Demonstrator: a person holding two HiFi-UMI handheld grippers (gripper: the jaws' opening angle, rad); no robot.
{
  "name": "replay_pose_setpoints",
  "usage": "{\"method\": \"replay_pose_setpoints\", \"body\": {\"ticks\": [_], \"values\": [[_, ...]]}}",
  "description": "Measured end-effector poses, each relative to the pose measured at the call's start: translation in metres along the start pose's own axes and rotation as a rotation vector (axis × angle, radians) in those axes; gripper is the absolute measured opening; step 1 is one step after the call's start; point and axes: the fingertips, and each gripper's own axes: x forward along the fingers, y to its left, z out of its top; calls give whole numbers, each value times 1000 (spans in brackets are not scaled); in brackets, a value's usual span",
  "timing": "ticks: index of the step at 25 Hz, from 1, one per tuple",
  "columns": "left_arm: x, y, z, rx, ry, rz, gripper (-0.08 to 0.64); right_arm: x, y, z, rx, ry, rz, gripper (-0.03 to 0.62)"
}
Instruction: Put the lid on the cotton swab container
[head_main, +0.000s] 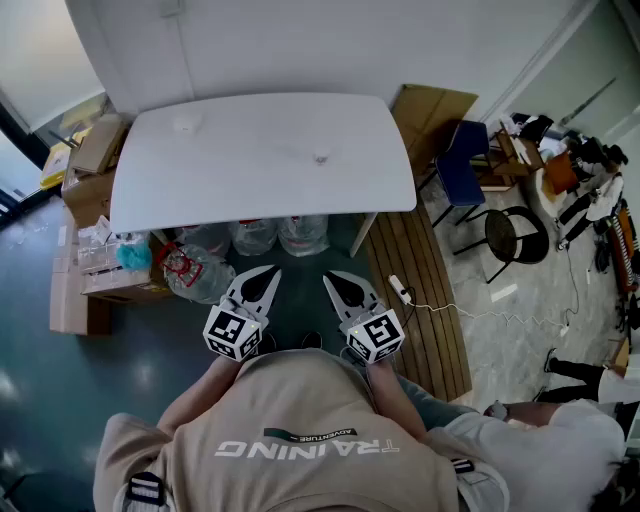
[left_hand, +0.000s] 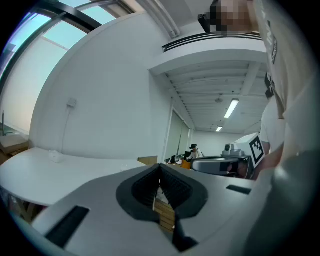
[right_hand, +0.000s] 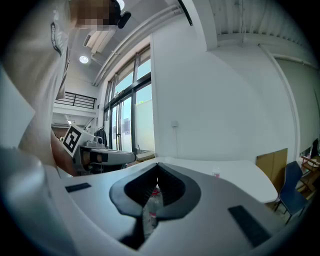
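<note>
Close against the person's chest, well short of the white tabletop, both grippers are held side by side at about the same height. Their marker cubes sit nearest the body and their fingers point forward and slightly inward toward each other. The left gripper has its fingers pressed together at the tips with nothing between them. The left gripper view confirms this: the dark pads meet in a point, and only wooden floor slats show through the hollow behind them. The right gripper is the same, its fingers closed tip to tip and empty. In the right gripper view a plastic water bottle on the floor shows through the hollow behind the meeting point.

The cotton swab container, a small clear thing, stands upright on the tabletop right of its middle, well apart from both sets of fingers and beyond the near edge. It shows small in the right gripper view, to the right of the closed fingers. A small whitish piece lies near the far left corner of the tabletop, well apart from the container. It is too small to tell whether it is the lid. More water bottles stand on the floor under the tabletop's near edge, just ahead of the fingertips.
</note>
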Motion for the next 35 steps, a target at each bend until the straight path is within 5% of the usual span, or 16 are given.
{"method": "replay_pose_setpoints", "body": {"ticks": [15, 23, 35], "values": [[16, -3, -1, 22, 20, -2, 12, -10, -20, -3, 38, -25, -15, 20], [31, -1, 2, 28, 18, 60, 12, -15, -56, 10, -33, -50, -90, 20], [57, 7, -5, 9, 21, 105, 12, 1, -81, -4, -22, -14, -42, 20]]}}
